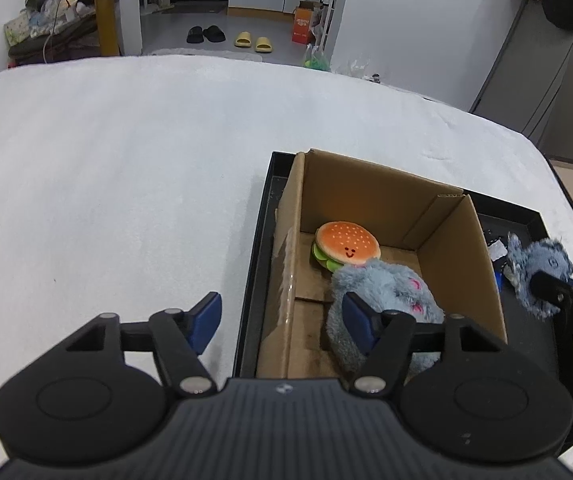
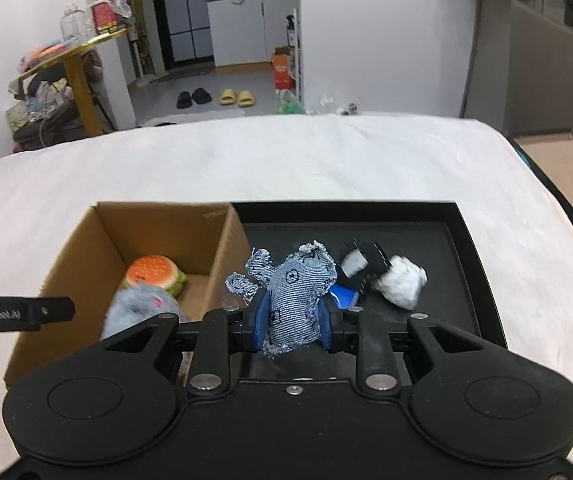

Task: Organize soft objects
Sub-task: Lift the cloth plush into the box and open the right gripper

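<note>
A cardboard box [image 1: 462,248] [image 2: 222,248] stands in the left part of a black tray [image 1: 258,264] [image 2: 466,256]. In it lie a plush burger [image 1: 346,246] [image 2: 154,274] and a fluffy grey-blue plush [image 1: 382,292] [image 2: 138,308]. My left gripper [image 1: 282,320] is open and empty, above the box's left wall, its right finger over the grey plush. My right gripper [image 2: 292,322] is shut on a denim plush toy [image 2: 298,296] [image 1: 538,272] and holds it above the tray, just right of the box.
The tray sits on a white cloth-covered surface [image 1: 126,184] [image 2: 326,160]. In the tray's right part lie a white soft lump [image 2: 402,282], a black-and-white item [image 2: 366,264] and a blue item [image 2: 344,296]. Beyond the far edge is floor with slippers [image 1: 252,42].
</note>
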The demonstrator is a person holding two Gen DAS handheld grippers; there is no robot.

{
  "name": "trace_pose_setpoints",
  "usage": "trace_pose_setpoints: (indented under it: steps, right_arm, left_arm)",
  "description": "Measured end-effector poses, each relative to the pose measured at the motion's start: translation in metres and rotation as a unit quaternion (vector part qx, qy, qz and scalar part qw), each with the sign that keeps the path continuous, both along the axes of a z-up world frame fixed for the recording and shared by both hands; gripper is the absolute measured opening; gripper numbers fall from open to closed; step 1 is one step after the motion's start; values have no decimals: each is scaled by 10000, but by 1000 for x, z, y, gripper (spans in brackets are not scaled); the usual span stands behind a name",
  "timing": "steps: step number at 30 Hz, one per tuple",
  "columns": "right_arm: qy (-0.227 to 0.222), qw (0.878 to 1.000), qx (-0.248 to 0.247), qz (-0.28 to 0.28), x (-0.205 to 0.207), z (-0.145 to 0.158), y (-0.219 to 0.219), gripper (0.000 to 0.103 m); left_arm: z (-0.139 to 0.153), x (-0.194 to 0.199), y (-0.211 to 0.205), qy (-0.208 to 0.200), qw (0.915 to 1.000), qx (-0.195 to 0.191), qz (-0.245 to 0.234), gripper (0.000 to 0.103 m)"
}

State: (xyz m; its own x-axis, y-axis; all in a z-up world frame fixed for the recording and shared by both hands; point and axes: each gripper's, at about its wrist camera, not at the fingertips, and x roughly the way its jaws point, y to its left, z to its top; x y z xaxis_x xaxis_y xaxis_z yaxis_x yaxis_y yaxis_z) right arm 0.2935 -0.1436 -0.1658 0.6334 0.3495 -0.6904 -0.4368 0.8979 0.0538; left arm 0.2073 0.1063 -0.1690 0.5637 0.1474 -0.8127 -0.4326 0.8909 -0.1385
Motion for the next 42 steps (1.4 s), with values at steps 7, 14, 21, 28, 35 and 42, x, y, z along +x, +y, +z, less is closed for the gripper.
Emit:
trace_pose_setpoints:
  steps: [7, 14, 21, 28, 35, 42]
  right_arm:
    - [-305, 9993, 68, 197, -4, 13, 17, 26]
    - [-469, 9981, 62, 391, -4, 22, 36, 26]
    - [-514, 9968, 26, 606, -5, 25, 55, 27]
    - [-437, 9965, -37, 716, -3, 19, 73, 64]
    - [-300, 9983, -67, 489, -5, 14, 61, 64]
    - [-188, 9992, -152, 320, -9, 9, 43, 64]
  left_arm:
    - [-6, -4, 4, 8, 9998, -175, -27, 44]
    - [-13, -5, 7, 43, 9992, -389, -79, 34]
    - [-21, -8, 11, 76, 9986, -528, -69, 18]
    - [-22, -8, 14, 59, 9984, -558, -72, 17]
    - [-21, -8, 12, 68, 9985, -533, -63, 17]
    - [-17, -8, 9, 62, 9990, -438, -90, 17]
